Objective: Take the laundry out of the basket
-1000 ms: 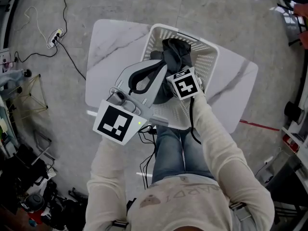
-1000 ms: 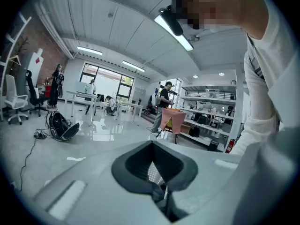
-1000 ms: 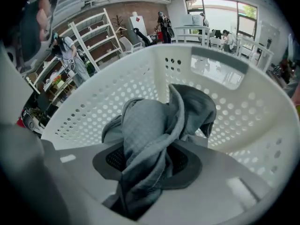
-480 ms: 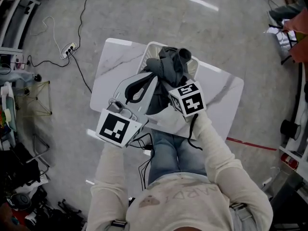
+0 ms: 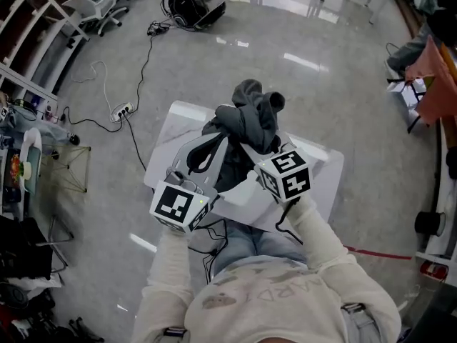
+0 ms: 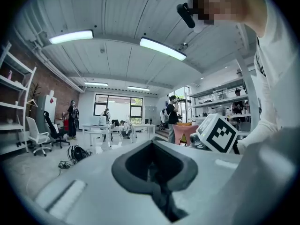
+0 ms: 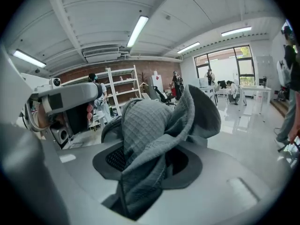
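Holding grey garment aloft at 12 o'clock, clamped in right gripper. Showing left gripper closed, empty. Cannot confirm basket emptied.

Grey cloth, matt, with a rough waffle weave. White table, smooth top with faint marble veins. Grey floor, polished, glossy with bright reflections.

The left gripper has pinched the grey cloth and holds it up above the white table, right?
Not quite. The right gripper, not the left gripper, has pinched the grey cloth and holds it up above the white table. The right gripper view shows the cloth bunched between its jaws; the left gripper view shows no cloth between that gripper's jaws.
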Motion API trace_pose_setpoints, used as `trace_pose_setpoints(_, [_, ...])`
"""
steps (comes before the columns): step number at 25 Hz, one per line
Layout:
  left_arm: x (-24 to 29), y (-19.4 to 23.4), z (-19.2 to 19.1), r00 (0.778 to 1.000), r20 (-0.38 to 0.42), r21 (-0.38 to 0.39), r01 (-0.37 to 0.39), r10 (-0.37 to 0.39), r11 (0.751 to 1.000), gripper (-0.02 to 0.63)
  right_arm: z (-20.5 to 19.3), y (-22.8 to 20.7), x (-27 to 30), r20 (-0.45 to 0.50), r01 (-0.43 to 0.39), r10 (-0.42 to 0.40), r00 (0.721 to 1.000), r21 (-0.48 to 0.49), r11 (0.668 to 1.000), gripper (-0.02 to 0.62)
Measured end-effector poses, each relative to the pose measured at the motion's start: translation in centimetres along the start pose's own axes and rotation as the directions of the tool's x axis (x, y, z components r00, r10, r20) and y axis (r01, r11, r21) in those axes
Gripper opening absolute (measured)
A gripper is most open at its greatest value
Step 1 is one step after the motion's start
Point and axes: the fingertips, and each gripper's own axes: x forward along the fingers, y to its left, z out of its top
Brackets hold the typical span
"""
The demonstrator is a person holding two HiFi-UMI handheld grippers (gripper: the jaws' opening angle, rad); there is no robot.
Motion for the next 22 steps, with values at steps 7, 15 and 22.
trace_pose_setpoints(7, [-3.3,-3.6,4.0,0.995,0.055,0.033,-0.091,0.089,0.995,0.0,2.5,1.6,-6.9,0.103,-0.032,0.037,0.994,-0.047,0.998,0.201])
trace_pose_setpoints(15, [-10.0,-4.4,5.2,0.981,0.082,0.05,-0.182,0.178,0.982,0.0,4.2,7.1,-11.9,0.213,-0.05,0.072,0.974,-0.108,0.993,0.201])
trace_pose_setpoints(22, [-13.4,-3.8,6.7,0.973,0.114,0.01,-0.203,0.201,0.979,0.0,6.6,10.5,-14.6,0.27,-0.045,0.084,0.959,-0.146,0.988,0.201])
